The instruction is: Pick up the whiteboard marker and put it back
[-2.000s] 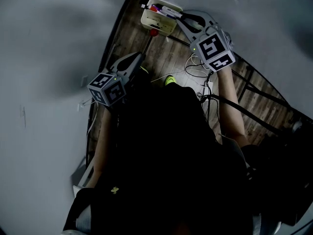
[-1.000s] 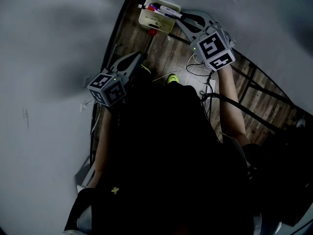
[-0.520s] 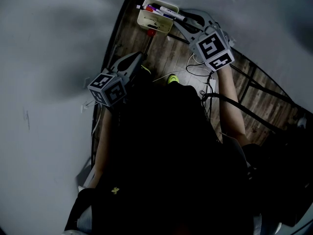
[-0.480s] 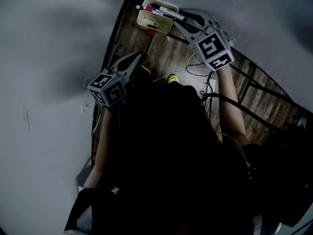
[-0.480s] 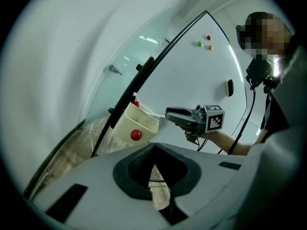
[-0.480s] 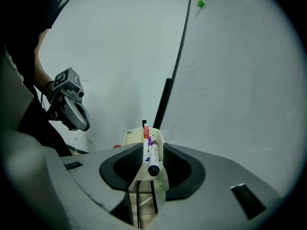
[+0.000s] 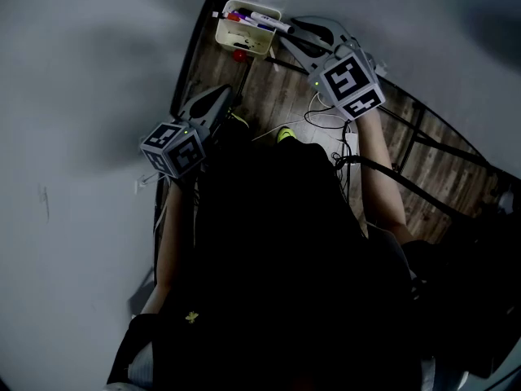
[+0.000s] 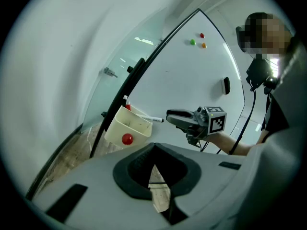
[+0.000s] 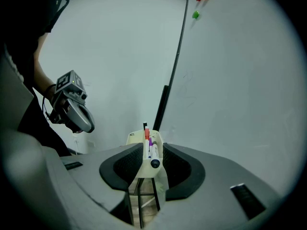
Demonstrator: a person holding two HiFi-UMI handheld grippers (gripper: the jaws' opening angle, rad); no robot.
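A white whiteboard marker [image 7: 264, 20] with a dark cap lies across the top of a cream holder [image 7: 232, 39] that hangs at the whiteboard's lower edge, beside several coloured markers. My right gripper [image 7: 286, 32] is just behind the marker's end. In the right gripper view the marker's cap [image 9: 154, 163] sits between the jaws of my right gripper [image 9: 152, 152]; they stand apart and do not press on it. My left gripper [image 7: 224, 94] hangs lower left, away from the holder, shut and empty. The left gripper view shows the holder [image 8: 120, 128] and marker [image 8: 152, 120] beyond my left gripper [image 8: 153, 150].
The whiteboard [image 9: 230, 80] fills the right, with small magnets [image 9: 195, 14] near its top and an eraser [image 8: 226, 85]. A red magnet [image 8: 127, 139] sticks to the holder's front. Cables [image 7: 326, 120] lie on the wooden floor, with black stand legs [image 7: 423, 137] nearby.
The head view has shifted, so the holder and both grippers sit a little higher and further left. The white marker still lies across the holder at the right gripper's tips.
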